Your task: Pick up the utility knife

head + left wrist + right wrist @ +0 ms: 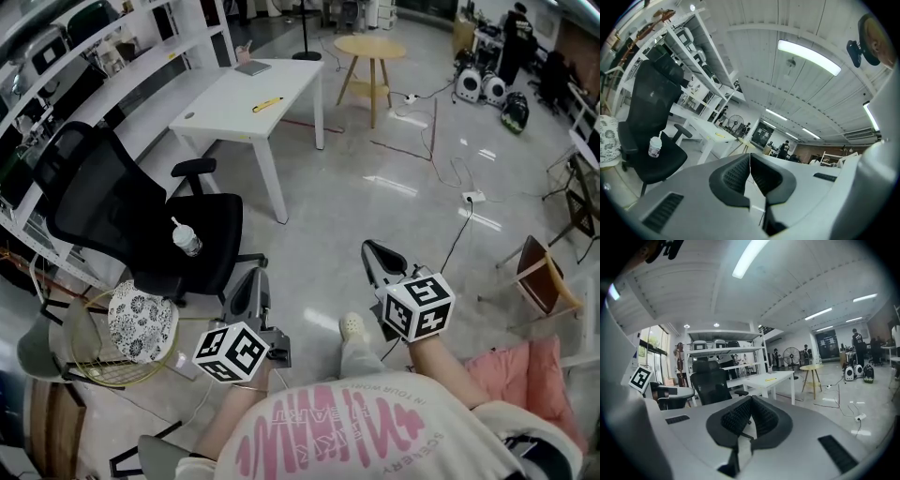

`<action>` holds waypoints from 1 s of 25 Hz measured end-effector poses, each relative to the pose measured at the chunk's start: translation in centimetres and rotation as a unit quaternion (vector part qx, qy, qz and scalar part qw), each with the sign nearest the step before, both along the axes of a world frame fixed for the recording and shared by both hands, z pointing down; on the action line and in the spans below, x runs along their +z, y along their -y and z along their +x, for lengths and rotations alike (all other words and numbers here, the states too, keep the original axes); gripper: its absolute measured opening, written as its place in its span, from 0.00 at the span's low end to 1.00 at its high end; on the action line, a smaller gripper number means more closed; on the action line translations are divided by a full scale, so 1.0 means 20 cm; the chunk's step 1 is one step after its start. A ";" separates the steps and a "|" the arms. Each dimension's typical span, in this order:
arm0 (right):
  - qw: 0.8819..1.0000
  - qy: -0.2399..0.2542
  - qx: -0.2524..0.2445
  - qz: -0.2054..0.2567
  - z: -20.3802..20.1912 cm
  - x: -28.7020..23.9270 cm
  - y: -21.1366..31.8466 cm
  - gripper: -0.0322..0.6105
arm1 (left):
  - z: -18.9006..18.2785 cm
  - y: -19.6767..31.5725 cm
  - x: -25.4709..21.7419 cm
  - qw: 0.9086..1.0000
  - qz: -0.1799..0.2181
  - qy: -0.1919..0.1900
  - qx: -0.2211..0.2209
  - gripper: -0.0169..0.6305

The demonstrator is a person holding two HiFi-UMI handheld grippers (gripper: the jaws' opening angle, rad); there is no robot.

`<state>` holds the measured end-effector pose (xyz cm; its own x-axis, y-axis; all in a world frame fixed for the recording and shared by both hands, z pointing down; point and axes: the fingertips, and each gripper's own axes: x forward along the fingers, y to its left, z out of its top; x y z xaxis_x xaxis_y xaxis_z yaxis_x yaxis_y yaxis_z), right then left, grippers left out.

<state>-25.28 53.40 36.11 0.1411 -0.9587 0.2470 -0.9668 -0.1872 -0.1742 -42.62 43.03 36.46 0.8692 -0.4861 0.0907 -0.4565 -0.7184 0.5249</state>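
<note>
While both tools are held low and close to the person's body, the left hand-held gripper and the right hand-held gripper are seen side by side above the grey floor. Each is shown clenched: in either gripper view the ribbed black pads are pressed together at their tips, and nothing is caught between them. The yellow utility knife is seen lying flat on the white bench, far ahead and to the left, well apart from both hand-held grippers; a grey flat slab is laid beyond it, at the bench's far end. A black office chair is placed to the left, nearer than the bench, and a lidded white cup is stood upright on its seat. A round wooden table is seen farther off, to the right of the bench.
</note>
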 end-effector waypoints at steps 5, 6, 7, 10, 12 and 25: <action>1.000 -0.005 -0.003 -0.013 0.18 0.05 0.14 0.08 | 0.17 0.15 0.04 1.000 -0.009 0.000 -0.004 0.06; 1.000 -0.003 -0.004 -0.015 0.23 0.06 0.18 0.08 | 0.21 0.18 0.04 1.000 -0.011 -0.001 -0.005 0.06; 1.000 -0.001 -0.005 -0.016 0.28 0.06 0.23 0.08 | 0.25 0.22 0.04 1.000 -0.012 0.000 -0.006 0.06; 1.000 0.003 -0.020 -0.016 0.42 0.05 0.38 0.08 | 0.40 0.34 0.03 1.000 -0.015 0.001 -0.014 0.06; 0.999 0.001 -0.029 -0.014 0.54 0.02 0.49 0.08 | 0.51 0.43 0.01 1.000 -0.015 0.001 -0.019 0.06; 0.998 0.023 -0.060 0.003 1.23 -0.07 1.12 0.08 | 1.13 0.99 -0.07 0.998 -0.017 -0.008 -0.059 0.06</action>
<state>-0.58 30.94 34.73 0.0135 -0.9695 0.2446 -0.9732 -0.0689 -0.2193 -20.00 23.14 35.11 0.8076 -0.5821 0.0950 -0.5278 -0.6415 0.5566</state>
